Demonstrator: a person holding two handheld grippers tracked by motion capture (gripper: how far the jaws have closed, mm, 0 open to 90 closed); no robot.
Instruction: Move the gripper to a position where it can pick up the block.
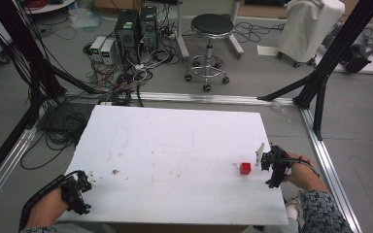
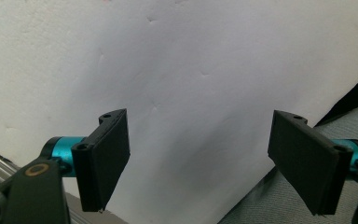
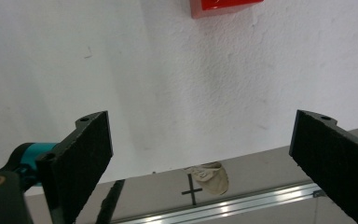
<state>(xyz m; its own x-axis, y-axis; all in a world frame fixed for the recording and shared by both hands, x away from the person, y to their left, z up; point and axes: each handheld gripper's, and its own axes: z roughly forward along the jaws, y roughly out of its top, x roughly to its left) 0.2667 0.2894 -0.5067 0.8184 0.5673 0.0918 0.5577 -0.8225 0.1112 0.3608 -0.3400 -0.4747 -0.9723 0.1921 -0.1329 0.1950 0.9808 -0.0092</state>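
Jaws of left gripper [image 2: 198,161] and right gripper [image 3: 200,161] spread wide, empty; red cube [image 1: 245,168] on white table [image 1: 175,145].

A white rectangular table [image 1: 175,145] with a matte, slightly dented surface stands on a grey floor. A small glossy red cube [image 1: 245,168] rests directly on it, near the right edge and closer to the near edge than to the far one. In the right gripper view the red cube [image 3: 223,7] sits on the same white surface. A small brownish smudge [image 1: 114,172] marks the table toward its near left corner.
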